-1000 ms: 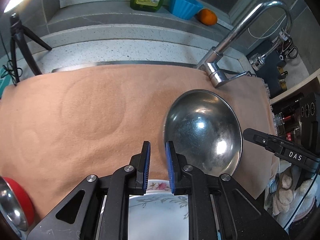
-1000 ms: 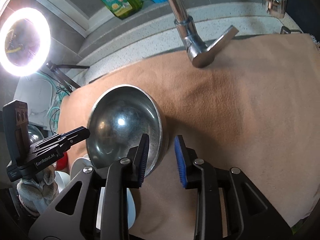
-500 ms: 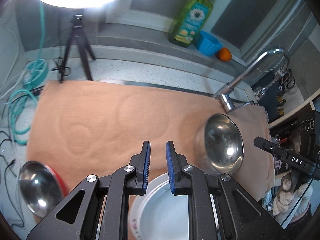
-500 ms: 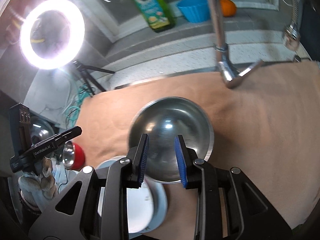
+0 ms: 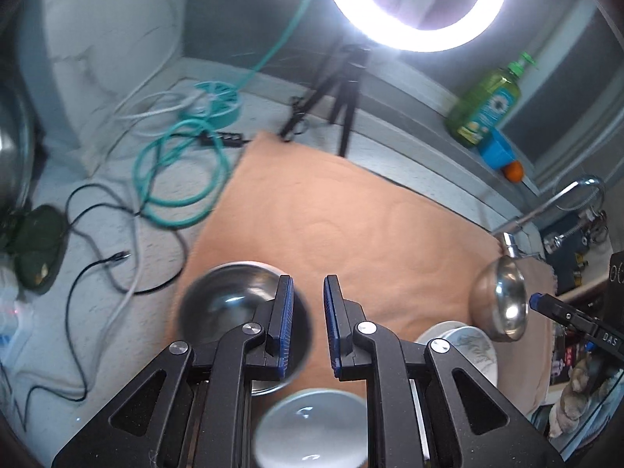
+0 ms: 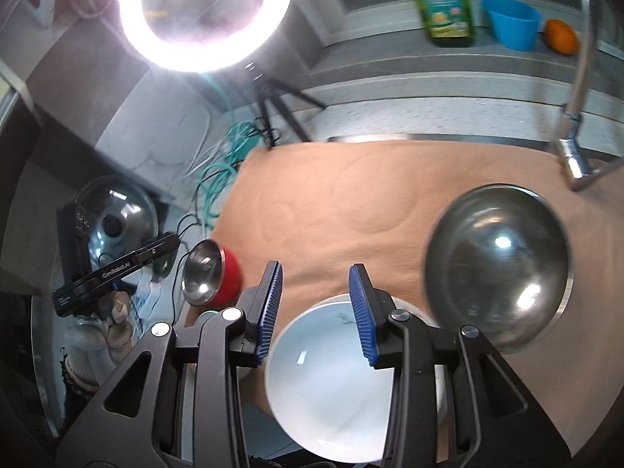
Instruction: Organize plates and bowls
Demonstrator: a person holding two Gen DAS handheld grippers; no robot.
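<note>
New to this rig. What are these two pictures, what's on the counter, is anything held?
No robot arm here: a person carries a hand-held gripper in each hand, and each has a fisheye camera looking along its fingers. The left view shows the left hand-held gripper, its jaws almost shut with nothing between them. The right view shows the right hand-held gripper, whose jaws have just been opening, also empty. On the tan cloth sit a large steel bowl, a white bowl and a red-sided steel bowl. A ring light stands behind.

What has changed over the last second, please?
Both tools drew back and up from the steel bowl; the right tool has just been opening its jaws, nothing between them. The left tool stays nearly closed and empty; the bowl remains on the cloth.
</note>
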